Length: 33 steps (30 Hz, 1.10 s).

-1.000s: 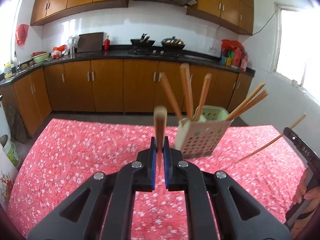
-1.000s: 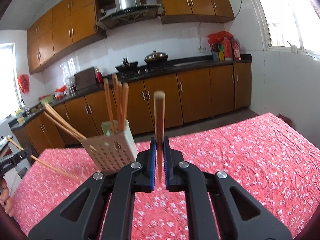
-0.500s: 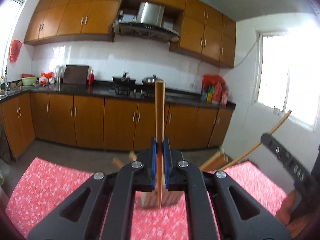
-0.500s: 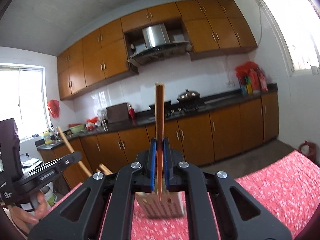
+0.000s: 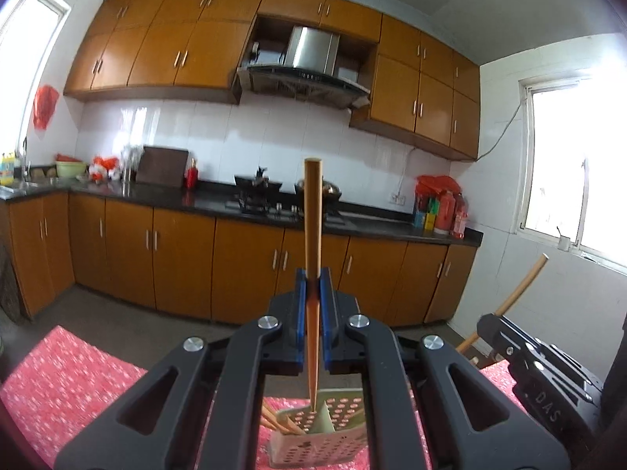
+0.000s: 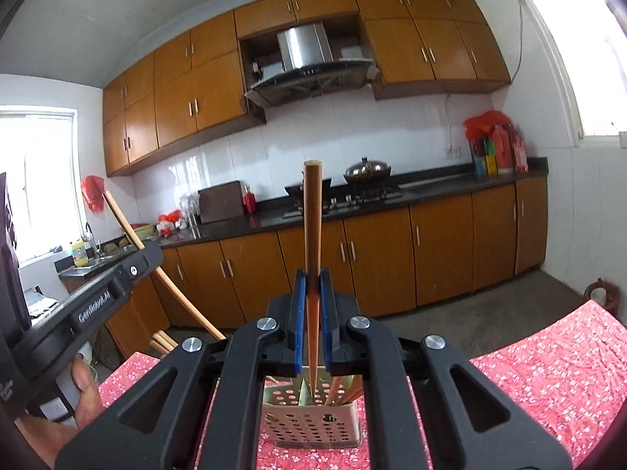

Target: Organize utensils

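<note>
We've got the left gripper (image 5: 313, 293) w/ blue fingers (image 5: 300, 301) clamped on a chopstick (image 5: 313, 235), upright, tip just over the perforated holder (image 5: 313, 450) below the fingers, where more chopsticks (image 5: 280, 423) lean left. Right gripper (image 6: 312, 293) likewise pinches its own chopstick (image 6: 312, 235), tip at the holder's (image 6: 309, 423) divider, holder on the red floral table (image 6: 548, 384).

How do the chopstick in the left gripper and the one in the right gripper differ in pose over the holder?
The left gripper's chopstick points at the holder divider, loose chopsticks lying to its left. The right gripper's chopstick points into a compartment, loose chopsticks to its right. Both stand upright, clamped, tips down.
</note>
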Each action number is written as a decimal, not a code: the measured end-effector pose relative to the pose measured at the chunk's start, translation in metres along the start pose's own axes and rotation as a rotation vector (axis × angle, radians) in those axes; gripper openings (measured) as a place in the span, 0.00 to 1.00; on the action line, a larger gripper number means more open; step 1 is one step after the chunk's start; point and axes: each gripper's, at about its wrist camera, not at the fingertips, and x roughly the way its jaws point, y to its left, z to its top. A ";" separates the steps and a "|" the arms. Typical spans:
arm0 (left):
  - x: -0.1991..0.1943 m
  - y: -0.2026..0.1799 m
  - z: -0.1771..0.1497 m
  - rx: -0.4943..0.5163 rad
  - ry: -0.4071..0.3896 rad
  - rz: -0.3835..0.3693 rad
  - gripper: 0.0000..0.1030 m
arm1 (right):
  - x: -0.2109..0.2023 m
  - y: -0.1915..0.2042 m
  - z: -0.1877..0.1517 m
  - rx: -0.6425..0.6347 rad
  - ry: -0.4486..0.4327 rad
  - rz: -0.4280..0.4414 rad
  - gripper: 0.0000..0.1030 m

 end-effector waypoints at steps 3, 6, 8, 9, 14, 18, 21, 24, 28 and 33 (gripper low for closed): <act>0.010 0.002 -0.011 0.012 0.020 0.005 0.07 | 0.006 0.003 -0.006 -0.012 0.021 -0.003 0.08; 0.016 0.005 -0.020 0.024 0.044 0.009 0.08 | 0.011 0.005 -0.011 -0.015 0.038 -0.004 0.08; 0.020 0.007 -0.023 0.024 0.066 0.007 0.08 | 0.011 0.005 -0.013 -0.010 0.046 -0.005 0.08; 0.020 0.008 -0.024 0.022 0.071 0.007 0.10 | 0.010 0.005 -0.013 -0.005 0.046 -0.003 0.08; 0.013 0.017 -0.020 0.015 0.071 0.009 0.26 | 0.006 0.004 -0.009 0.000 0.035 -0.018 0.20; 0.003 0.023 -0.011 -0.001 0.064 0.007 0.32 | -0.011 0.003 -0.004 0.008 0.001 -0.024 0.22; -0.012 0.029 -0.006 -0.008 0.078 0.012 0.38 | -0.024 0.003 -0.001 0.007 -0.014 -0.028 0.31; -0.033 0.035 -0.008 -0.003 0.109 0.009 0.42 | -0.043 0.004 -0.004 -0.013 -0.020 -0.046 0.35; -0.064 0.045 -0.023 0.013 0.160 0.005 0.50 | -0.071 0.003 -0.021 -0.031 0.017 -0.053 0.40; -0.113 0.057 -0.055 0.035 0.197 0.048 0.56 | -0.098 0.003 -0.045 -0.039 0.052 -0.080 0.55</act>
